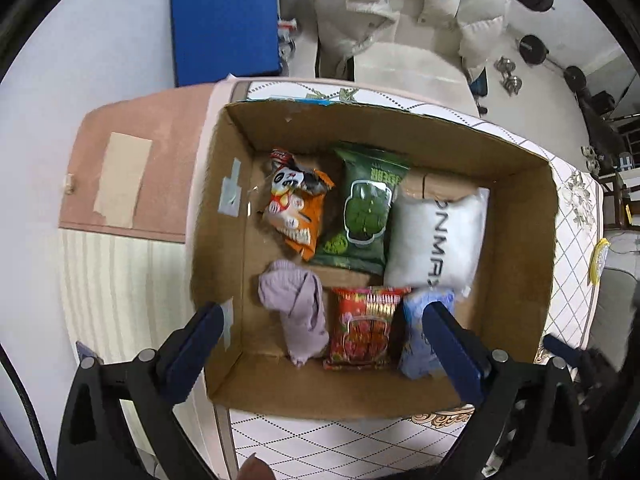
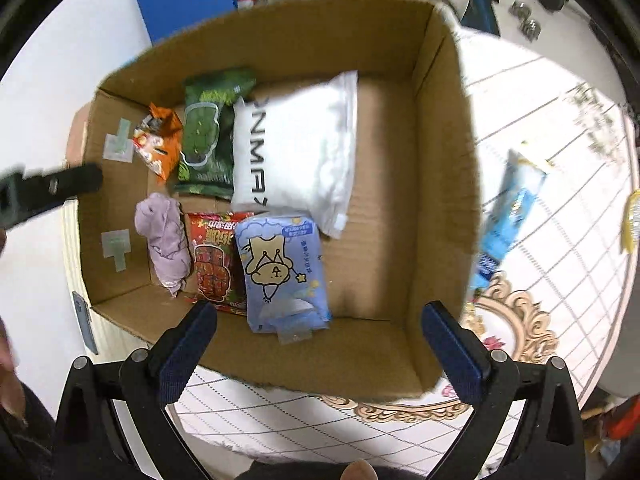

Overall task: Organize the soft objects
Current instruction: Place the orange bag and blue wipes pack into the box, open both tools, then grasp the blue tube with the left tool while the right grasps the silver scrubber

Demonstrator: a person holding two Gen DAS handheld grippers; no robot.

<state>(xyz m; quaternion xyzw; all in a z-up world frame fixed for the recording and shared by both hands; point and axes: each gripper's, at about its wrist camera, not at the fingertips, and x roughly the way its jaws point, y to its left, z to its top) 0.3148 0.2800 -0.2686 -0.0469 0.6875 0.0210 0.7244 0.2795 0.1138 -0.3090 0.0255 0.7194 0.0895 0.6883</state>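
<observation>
An open cardboard box (image 1: 516, 240) (image 2: 440, 160) holds several soft things: an orange snack bag (image 1: 296, 204) (image 2: 158, 142), a green snack bag (image 1: 366, 208) (image 2: 206, 128), a white pillow pack (image 1: 436, 236) (image 2: 296, 144), a lilac cloth (image 1: 298, 308) (image 2: 164, 236), a red snack bag (image 1: 366, 328) (image 2: 212, 260) and a light blue tissue pack (image 1: 416, 344) (image 2: 280, 268). My left gripper (image 1: 324, 320) is open and empty above the box's near side. My right gripper (image 2: 320, 320) is open and empty above the near wall.
The box stands on a white diamond-patterned tablecloth (image 1: 320, 444) (image 2: 540, 120). A blue packet (image 2: 508, 216) lies on the cloth right of the box. A white puffy jacket (image 1: 408, 0) hangs on a chair behind. A blue panel (image 1: 224, 20) leans on the wall.
</observation>
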